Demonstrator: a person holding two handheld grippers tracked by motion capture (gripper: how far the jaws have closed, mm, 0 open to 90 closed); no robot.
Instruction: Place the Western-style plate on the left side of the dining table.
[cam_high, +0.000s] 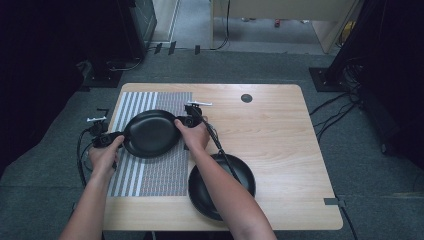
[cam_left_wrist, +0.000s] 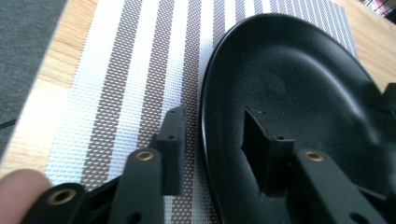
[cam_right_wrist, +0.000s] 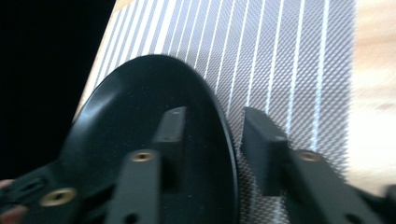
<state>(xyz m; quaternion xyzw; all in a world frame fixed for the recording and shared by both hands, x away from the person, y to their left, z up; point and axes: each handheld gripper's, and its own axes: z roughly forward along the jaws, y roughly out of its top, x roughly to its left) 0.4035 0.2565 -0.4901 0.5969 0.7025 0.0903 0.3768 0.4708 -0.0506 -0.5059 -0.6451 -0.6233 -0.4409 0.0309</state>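
A black plate (cam_high: 150, 132) lies on a grey-and-white striped placemat (cam_high: 150, 175) at the table's left. My left gripper (cam_high: 119, 136) is at the plate's left rim and my right gripper (cam_high: 179, 121) at its right rim. In the left gripper view the plate (cam_left_wrist: 289, 84) has its rim running between the gripper's (cam_left_wrist: 214, 114) jaws, with a gap on both sides. In the right gripper view the plate's (cam_right_wrist: 130, 107) edge likewise passes between that gripper's (cam_right_wrist: 213, 112) jaws without touching the pads. Both grippers are open around the rim.
A second black plate (cam_high: 245, 175) sits on the bare wooden table (cam_high: 280, 140) near the front edge, partly under the person's right forearm. A round cable hole (cam_high: 246, 98) is at the back. Cables trail from both grippers.
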